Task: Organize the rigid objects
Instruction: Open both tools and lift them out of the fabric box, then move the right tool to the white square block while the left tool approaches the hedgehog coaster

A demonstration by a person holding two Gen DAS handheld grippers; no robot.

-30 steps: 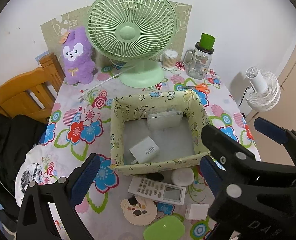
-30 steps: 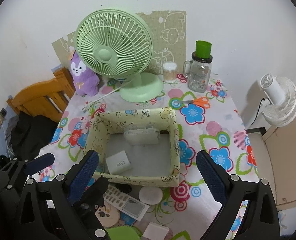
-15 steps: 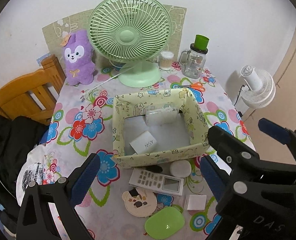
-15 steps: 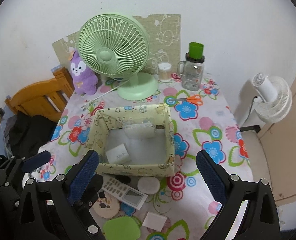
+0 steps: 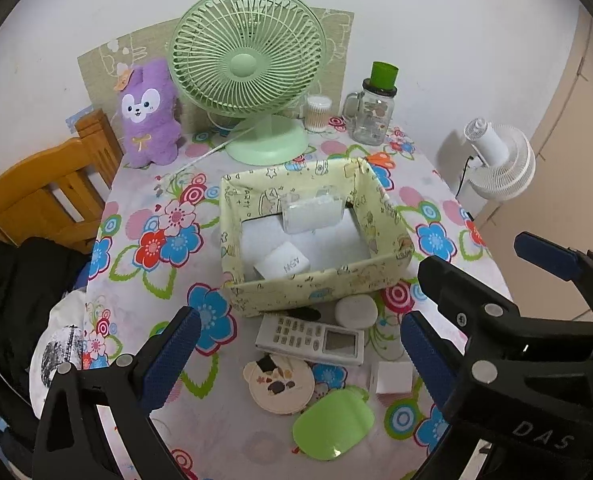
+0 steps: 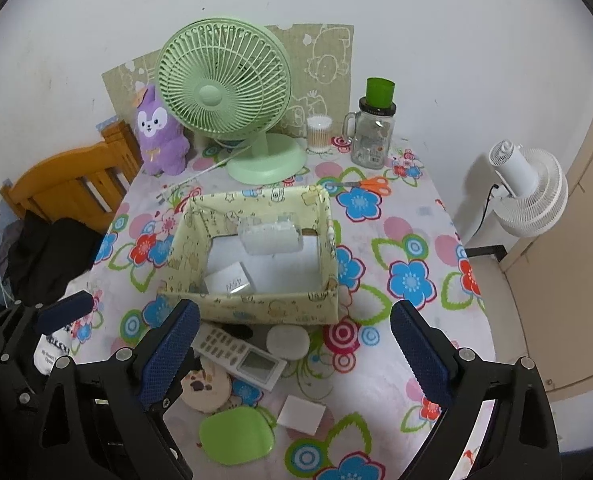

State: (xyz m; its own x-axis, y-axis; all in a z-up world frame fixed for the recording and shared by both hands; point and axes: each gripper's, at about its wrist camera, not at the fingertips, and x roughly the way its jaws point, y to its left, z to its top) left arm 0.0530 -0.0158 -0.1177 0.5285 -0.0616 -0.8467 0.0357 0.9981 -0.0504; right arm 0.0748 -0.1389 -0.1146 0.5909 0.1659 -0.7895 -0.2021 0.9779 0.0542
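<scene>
A: Left wrist view, state of the counter (image 5: 136,280)?
B: Yellow box (image 5: 312,288) sits mid-counter, holding a white charger (image 5: 282,266) and a clear case (image 5: 310,212). Remote (image 5: 310,340), green mirror (image 5: 332,424), round pad (image 5: 355,311) lie just before it.
A: Fingers?
B: Left gripper (image 5: 296,360) and right gripper (image 6: 296,354) both spread wide, holding nothing, above the loose items.

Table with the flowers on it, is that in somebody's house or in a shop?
Most likely somebody's house: the flowered tablecloth has a purple plush bunny and a green desk fan on it, and a wooden chair with dark clothes stands beside it.
</scene>
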